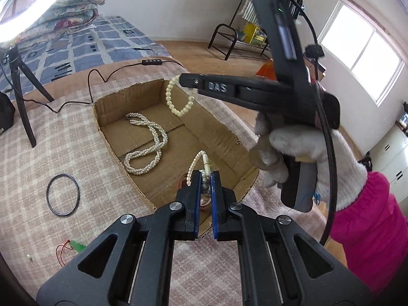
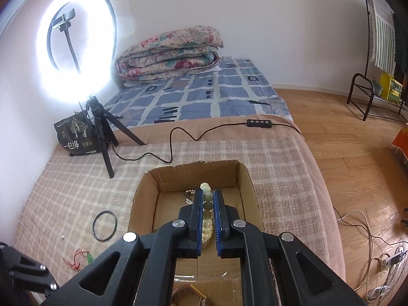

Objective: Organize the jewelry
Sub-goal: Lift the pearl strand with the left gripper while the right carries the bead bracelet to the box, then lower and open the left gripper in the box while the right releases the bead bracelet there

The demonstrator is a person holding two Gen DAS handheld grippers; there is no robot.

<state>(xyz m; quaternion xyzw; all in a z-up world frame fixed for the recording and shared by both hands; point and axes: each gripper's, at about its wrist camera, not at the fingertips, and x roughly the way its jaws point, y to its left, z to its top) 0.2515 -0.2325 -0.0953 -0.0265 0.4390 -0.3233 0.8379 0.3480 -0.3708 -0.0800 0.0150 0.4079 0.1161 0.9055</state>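
Note:
An open cardboard box sits on a checked blanket; in the right wrist view the box lies under my right gripper. A long white pearl necklace lies inside it. My left gripper is shut on a beaded strand with a cream clasp, held over the box's near end. My right gripper is shut on a cream bead bracelet that hangs over the box's far end. In the right wrist view the right gripper pinches the bracelet's beads.
A black ring bangle lies on the blanket left of the box; it also shows in the right wrist view. A green pendant on red cord lies nearer. A ring light tripod, its cable and a dark bag stand behind.

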